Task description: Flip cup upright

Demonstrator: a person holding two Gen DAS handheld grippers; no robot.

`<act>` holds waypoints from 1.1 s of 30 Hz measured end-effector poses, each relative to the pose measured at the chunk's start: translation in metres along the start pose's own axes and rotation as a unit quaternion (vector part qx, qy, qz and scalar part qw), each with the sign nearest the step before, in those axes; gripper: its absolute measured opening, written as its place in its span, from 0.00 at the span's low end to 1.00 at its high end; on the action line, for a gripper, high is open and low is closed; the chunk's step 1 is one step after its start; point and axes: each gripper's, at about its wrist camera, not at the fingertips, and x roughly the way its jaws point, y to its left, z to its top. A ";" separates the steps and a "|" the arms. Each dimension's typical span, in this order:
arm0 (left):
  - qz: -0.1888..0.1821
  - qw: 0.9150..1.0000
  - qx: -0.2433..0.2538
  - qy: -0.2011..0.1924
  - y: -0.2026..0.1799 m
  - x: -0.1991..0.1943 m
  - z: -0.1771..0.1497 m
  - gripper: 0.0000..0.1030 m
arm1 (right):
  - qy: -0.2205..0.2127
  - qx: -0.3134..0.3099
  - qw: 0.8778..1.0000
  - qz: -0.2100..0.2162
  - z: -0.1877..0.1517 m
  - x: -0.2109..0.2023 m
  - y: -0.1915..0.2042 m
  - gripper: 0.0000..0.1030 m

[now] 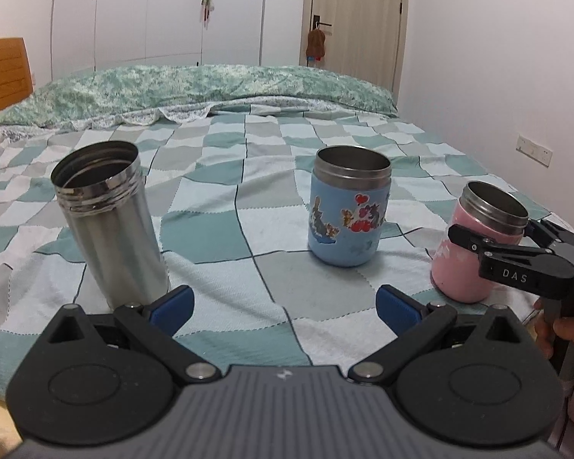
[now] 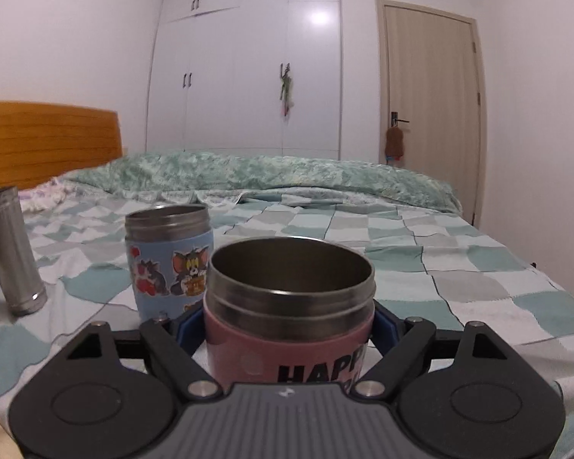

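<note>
Right wrist: right gripper (image 2: 289, 329) fingers grasping pink cup (image 2: 287, 306), upright on bed (image 2: 459, 267) | left gripper (image 1: 285, 306) released | release slowly, retreat straight back.

The left wrist view sits low over the near edge of the checked teal-and-white bedspread (image 1: 218, 206), facing across the bed to the white wardrobe (image 1: 153, 11). The right wrist view sits lower and further right, very near the pink steel-rimmed cup (image 2: 287, 306), facing the same wardrobe (image 2: 245, 76). Both share the blue cartoon-printed cup (image 1: 346, 210) (image 2: 170, 264), the plain steel flask (image 1: 111, 222) (image 2: 11, 252) and the beige door (image 1: 357, 15) (image 2: 432, 95).
</note>
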 end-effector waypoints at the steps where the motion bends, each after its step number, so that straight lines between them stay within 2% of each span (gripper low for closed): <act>1: 0.003 1.000 0.000 -0.001 -0.002 -0.001 0.000 1.00 | -0.002 -0.001 1.000 0.000 -0.001 0.000 0.000 0.81; 6: 0.015 1.000 0.004 -0.016 -0.010 -0.010 -0.002 1.00 | -0.003 -0.004 1.000 0.005 -0.001 -0.003 -0.001 0.82; 8: 0.020 0.999 0.008 -0.024 -0.014 -0.016 -0.003 1.00 | -0.014 0.004 1.000 0.004 -0.003 -0.016 0.000 0.91; 9: 0.024 0.999 0.010 -0.030 -0.015 -0.020 -0.005 1.00 | -0.028 0.008 1.000 0.004 -0.003 -0.024 -0.001 1.00; 11: 0.029 0.999 0.011 -0.045 -0.019 -0.030 -0.007 1.00 | -0.056 0.010 0.998 0.006 -0.002 -0.042 0.001 1.00; 15: 0.030 0.997 0.003 -0.077 -0.025 -0.048 -0.019 1.00 | -0.075 0.008 0.997 0.028 -0.002 -0.076 0.006 1.00; 20: 0.036 0.994 -0.010 -0.102 -0.029 -0.060 -0.044 1.00 | -0.066 -0.003 0.996 0.058 -0.014 -0.107 0.018 1.00; 27: 0.062 0.987 -0.008 -0.146 -0.038 -0.067 -0.086 1.00 | -0.040 -0.022 0.997 0.065 -0.043 -0.122 0.029 1.00; 33: 0.088 0.979 0.005 -0.183 -0.042 -0.062 -0.110 1.00 | -0.069 -0.032 0.995 0.061 -0.054 -0.132 0.035 1.00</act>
